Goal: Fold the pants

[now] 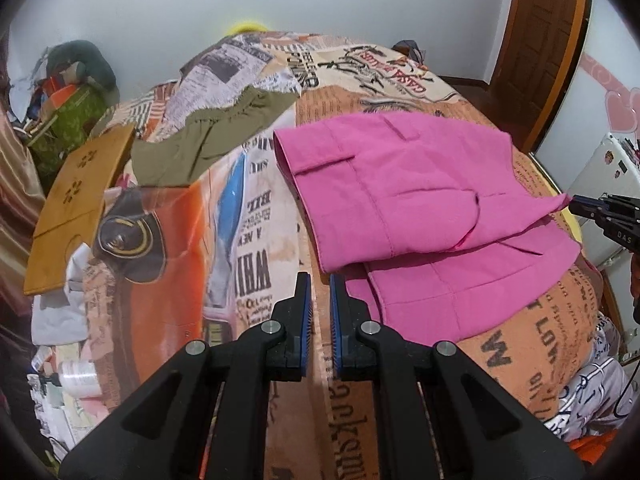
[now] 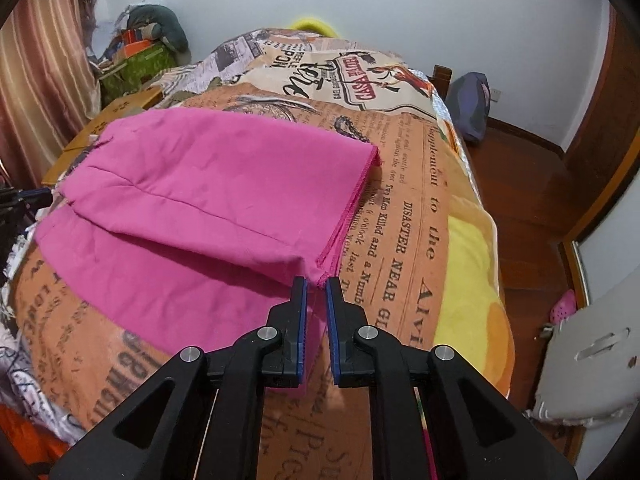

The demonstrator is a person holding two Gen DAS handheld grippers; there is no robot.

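Observation:
Pink pants (image 1: pixel 420 208) lie on the printed bedspread (image 1: pixel 256 216), one half laid loosely over the other. In the right wrist view the pants (image 2: pixel 208 200) spread to the left with the leg hems on the right. My left gripper (image 1: pixel 320 284) hovers just left of the waist end, jaws a narrow gap apart, holding nothing. My right gripper (image 2: pixel 316 284) sits at the near hem corner, jaws slightly apart, with the pink hem just ahead of the tips. The right gripper also shows at the right edge of the left wrist view (image 1: pixel 576 204).
Olive-green shorts (image 1: pixel 208 140), a dark cap (image 1: pixel 128 236) and a brown board (image 1: pixel 76 204) lie left of the pants. Clutter is piled at the bed's far left corner (image 2: pixel 140 52). Wooden floor (image 2: pixel 532 200) and an ironing board (image 2: pixel 592 364) lie to the right.

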